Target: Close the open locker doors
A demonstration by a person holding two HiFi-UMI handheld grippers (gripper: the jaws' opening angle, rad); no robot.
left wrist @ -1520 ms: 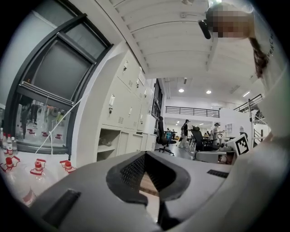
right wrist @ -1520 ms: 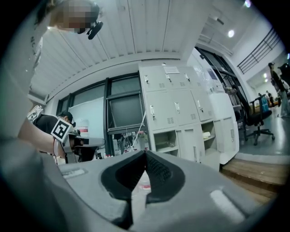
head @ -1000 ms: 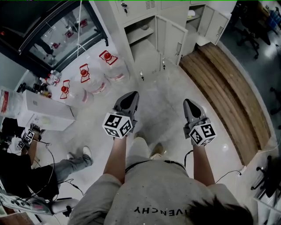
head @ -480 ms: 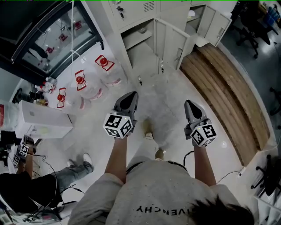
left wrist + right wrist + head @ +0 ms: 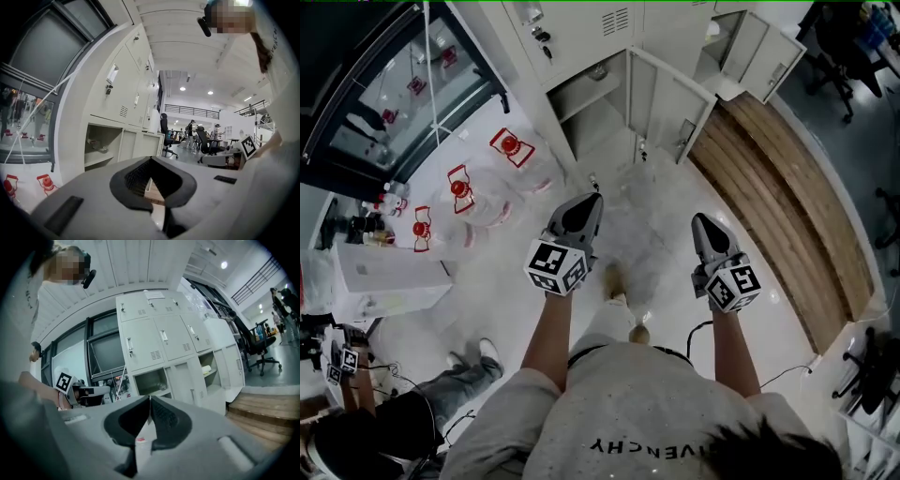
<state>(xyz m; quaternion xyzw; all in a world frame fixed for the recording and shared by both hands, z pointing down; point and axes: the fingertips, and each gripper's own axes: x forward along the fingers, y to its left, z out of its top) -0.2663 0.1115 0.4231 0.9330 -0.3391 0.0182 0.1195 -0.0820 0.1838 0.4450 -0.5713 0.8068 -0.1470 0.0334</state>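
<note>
A bank of pale grey lockers (image 5: 581,28) stands ahead of me at the top of the head view. One lower compartment (image 5: 591,84) gapes open with its door (image 5: 673,101) swung out towards me. Further right, a second door (image 5: 761,49) also hangs open. In the right gripper view both open compartments (image 5: 150,380) (image 5: 208,371) show low in the bank. My left gripper (image 5: 589,199) (image 5: 151,160) is shut and empty, well short of the lockers. My right gripper (image 5: 701,218) (image 5: 150,398) has its tips almost together, just starting to open, with nothing between them.
Several clear water jugs with red caps (image 5: 502,169) and a white box (image 5: 380,277) lie on the floor at the left. A raised wooden platform (image 5: 778,187) runs along the right. A seated person's legs (image 5: 450,370) are at lower left. Office chairs (image 5: 839,56) stand far right.
The lockers, jugs and box have slid down and left in the head view as I walk closer. Both grippers stay held out in front much as before.
</note>
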